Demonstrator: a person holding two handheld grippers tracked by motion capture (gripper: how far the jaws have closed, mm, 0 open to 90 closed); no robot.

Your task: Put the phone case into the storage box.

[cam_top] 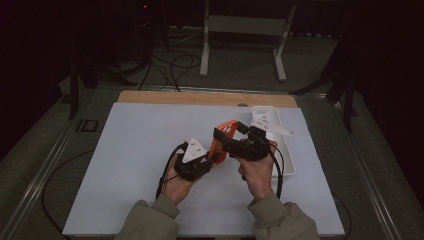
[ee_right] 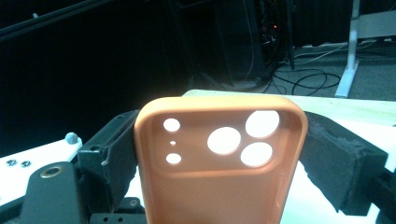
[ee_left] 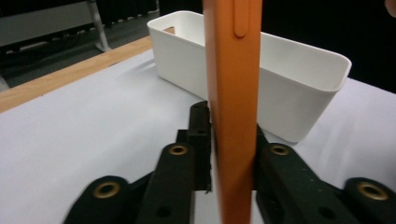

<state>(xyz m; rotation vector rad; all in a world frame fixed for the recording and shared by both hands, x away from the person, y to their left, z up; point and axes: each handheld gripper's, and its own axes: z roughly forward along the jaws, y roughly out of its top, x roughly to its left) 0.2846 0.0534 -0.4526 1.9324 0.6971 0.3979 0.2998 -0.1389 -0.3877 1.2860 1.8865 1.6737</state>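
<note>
An orange phone case (cam_top: 226, 126) is held up above the white table mat (cam_top: 135, 150), between both grippers. In the right gripper view the case (ee_right: 219, 186) faces the camera with its inside and its round camera holes. My right gripper (ee_right: 219, 154) is shut on it across its width, a foam pad pressing each long side. In the left gripper view the case (ee_left: 232, 93) stands edge-on, and my left gripper (ee_left: 232, 154) is shut on its thin sides. In the high view the left gripper (cam_top: 212, 159) comes in from the lower left and the right gripper (cam_top: 222, 141) from the right.
A long white bin (cam_top: 288, 152) stands on the mat just right of the hands, and it lies behind the case in the left gripper view (ee_left: 299, 88). The table's wooden edge (cam_top: 200, 97) runs along the far side. Cables and a stand's legs lie on the floor beyond.
</note>
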